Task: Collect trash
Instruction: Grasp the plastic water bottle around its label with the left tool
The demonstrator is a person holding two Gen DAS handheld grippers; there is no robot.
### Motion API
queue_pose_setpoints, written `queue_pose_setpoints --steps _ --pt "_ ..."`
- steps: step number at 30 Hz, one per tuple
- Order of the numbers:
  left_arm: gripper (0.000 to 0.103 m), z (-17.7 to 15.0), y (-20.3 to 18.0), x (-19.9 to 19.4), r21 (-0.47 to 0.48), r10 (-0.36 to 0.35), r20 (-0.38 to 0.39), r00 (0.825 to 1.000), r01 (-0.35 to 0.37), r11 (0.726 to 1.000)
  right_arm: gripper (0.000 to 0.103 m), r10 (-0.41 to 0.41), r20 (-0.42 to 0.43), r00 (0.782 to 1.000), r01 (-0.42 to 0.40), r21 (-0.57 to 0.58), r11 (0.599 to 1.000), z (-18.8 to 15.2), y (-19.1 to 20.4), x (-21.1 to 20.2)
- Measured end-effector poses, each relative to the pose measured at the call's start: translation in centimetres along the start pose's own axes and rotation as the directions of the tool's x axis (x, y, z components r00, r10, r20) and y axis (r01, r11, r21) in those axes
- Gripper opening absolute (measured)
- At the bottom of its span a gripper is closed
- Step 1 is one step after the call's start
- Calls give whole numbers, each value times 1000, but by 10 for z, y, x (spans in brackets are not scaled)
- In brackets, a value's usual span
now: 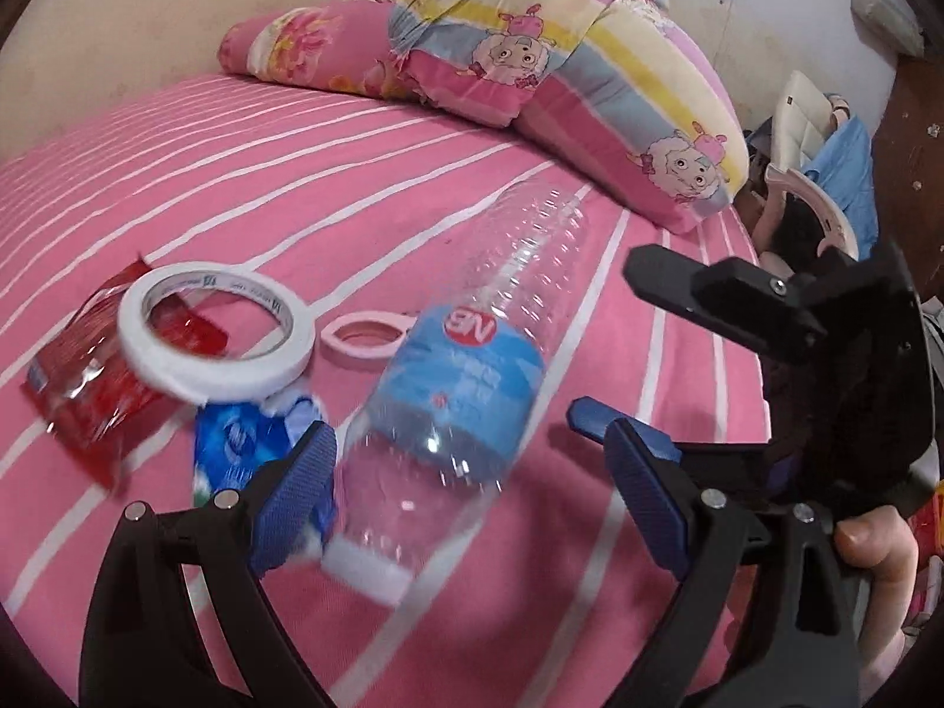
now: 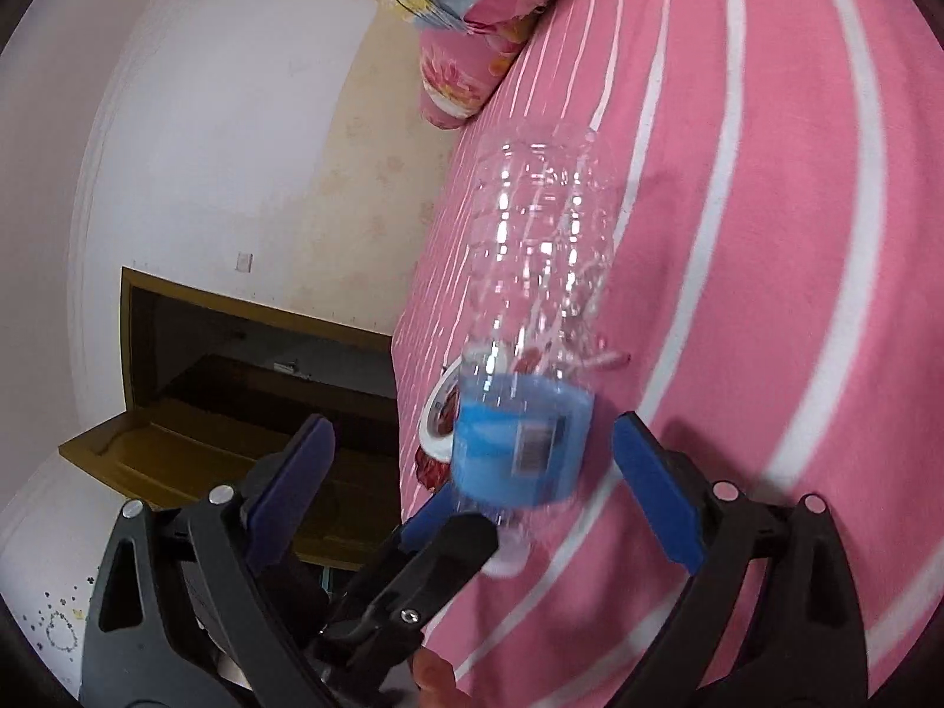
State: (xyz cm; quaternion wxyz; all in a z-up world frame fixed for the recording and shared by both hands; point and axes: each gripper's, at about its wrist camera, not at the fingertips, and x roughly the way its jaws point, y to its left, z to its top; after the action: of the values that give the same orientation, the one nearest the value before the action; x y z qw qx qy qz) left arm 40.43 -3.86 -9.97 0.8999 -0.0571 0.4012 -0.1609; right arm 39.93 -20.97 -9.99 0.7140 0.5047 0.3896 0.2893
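Observation:
An empty clear plastic bottle (image 1: 466, 371) with a blue label and white cap lies on the pink striped bed (image 1: 295, 177), blurred as if moving. My left gripper (image 1: 472, 466) is open, its blue pads either side of the bottle's cap end without closing on it. The right gripper (image 1: 602, 348) shows at the right of the left wrist view, open, beside the bottle. In the right wrist view the bottle (image 2: 531, 366) lies between the open fingers of my right gripper (image 2: 472, 472). A red wrapper (image 1: 94, 377) and a blue wrapper (image 1: 248, 442) lie to the left.
A white tape roll (image 1: 218, 336) rests on the red wrapper, a pink ring (image 1: 369, 339) beside it. A folded cartoon quilt (image 1: 560, 76) and pillow (image 1: 318, 47) lie at the bed's head. A wooden cabinet (image 2: 248, 389) stands beyond the bed's edge.

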Motion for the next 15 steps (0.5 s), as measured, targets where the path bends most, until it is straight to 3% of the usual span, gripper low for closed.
queue_pose_setpoints --steps 8,12,15 --pt "88 7 9 33 -7 -56 -76 995 56 998 94 -25 -55 998 24 -30 999 22 -1 34" --pt "69 6 12 36 -16 -88 -92 992 87 996 94 -46 -66 997 42 -54 998 26 3 44" --pt "64 5 11 35 -7 -86 -87 992 86 996 78 -80 -77 994 73 -88 993 26 4 48"
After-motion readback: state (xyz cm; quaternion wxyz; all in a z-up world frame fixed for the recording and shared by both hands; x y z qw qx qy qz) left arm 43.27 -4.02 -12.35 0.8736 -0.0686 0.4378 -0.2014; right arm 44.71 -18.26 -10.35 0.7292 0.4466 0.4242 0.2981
